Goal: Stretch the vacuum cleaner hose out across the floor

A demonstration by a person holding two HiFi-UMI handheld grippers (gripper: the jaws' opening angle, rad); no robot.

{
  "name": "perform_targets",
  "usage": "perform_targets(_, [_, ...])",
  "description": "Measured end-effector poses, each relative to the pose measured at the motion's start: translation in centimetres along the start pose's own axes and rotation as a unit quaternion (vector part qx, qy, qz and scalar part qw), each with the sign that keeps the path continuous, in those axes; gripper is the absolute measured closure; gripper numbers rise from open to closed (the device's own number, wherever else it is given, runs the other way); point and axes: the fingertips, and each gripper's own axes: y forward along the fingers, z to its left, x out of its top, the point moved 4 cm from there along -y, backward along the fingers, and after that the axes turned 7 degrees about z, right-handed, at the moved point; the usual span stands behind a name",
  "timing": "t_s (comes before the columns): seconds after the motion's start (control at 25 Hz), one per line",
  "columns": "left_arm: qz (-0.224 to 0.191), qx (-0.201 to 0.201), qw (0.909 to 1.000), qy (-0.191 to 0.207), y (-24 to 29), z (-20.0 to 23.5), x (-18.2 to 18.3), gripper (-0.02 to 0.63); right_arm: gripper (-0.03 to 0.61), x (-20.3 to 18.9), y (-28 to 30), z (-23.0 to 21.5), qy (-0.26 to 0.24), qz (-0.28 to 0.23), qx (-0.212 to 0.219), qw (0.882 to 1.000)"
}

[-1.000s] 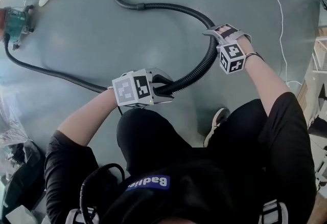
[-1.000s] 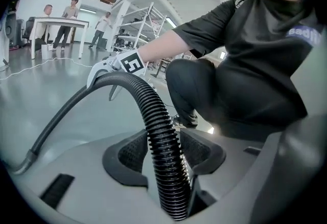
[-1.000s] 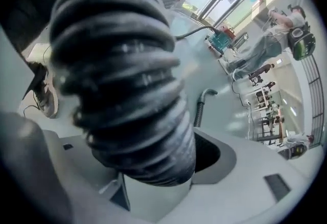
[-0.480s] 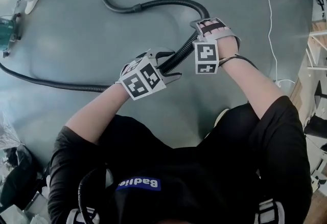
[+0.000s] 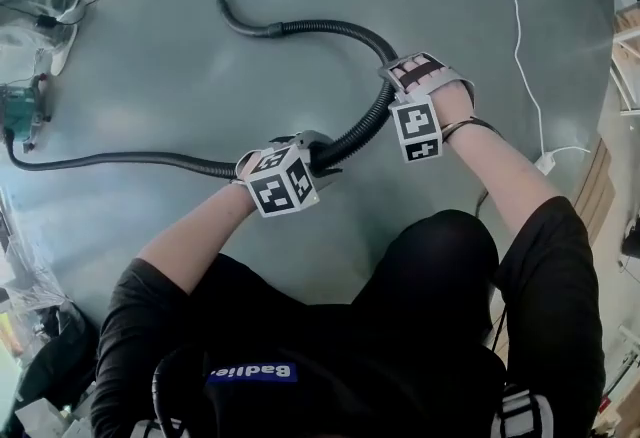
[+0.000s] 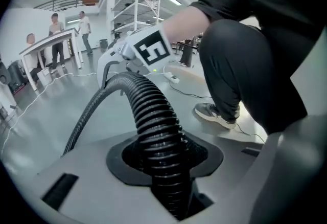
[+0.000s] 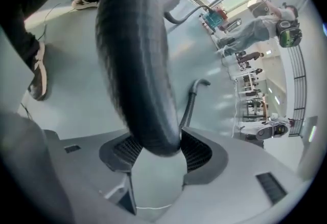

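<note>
On the grey floor, the black ribbed vacuum cleaner hose lay in a loose S-curve, not yet stretched out. Jaws of the left hand-held gripper and the right hand-held gripper had just been closing and stood clamped on its lifted middle span — the straightening pull remained outstanding.

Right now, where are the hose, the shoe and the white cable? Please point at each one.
hose (image 5: 320, 25), head view, on its ribbed upper curve.
shoe (image 6: 217, 114), left gripper view, on its side.
white cable (image 5: 547, 163), head view, on the white block at its end.
</note>
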Motion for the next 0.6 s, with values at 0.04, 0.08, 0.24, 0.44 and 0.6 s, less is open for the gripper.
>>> perform_targets(0.04, [0.002,-0.012,0.9999,0.007,0.1,-0.7,-0.1,0.449,0.362,-1.4,0.8,1.1,-0.008,-0.015,0.01,1.0])
perform_targets(0.08, [0.004,-0.023,0.9997,0.01,0.0,-1.3,-0.3,0.449,0.36,-2.3,1.5,1.9,-0.015,-0.035,0.019,0.999])
perform_targets(0.24, [0.004,-0.06,0.998,0.021,-1.1,-2.9,-1.3,0.448,0.359,-1.2,3.2,3.4,-0.033,-0.128,0.034,0.991])
perform_targets(0.44, [0.011,-0.07,0.9975,0.008,-1.1,-3.1,-3.1,0.43,0.402,1.2,3.9,1.7,0.022,-0.143,0.005,0.989])
perform_targets(0.6, [0.047,-0.059,0.9971,0.013,0.1,-2.9,-4.2,0.361,0.41,0.9,3.2,1.0,0.084,-0.062,-0.012,0.994])
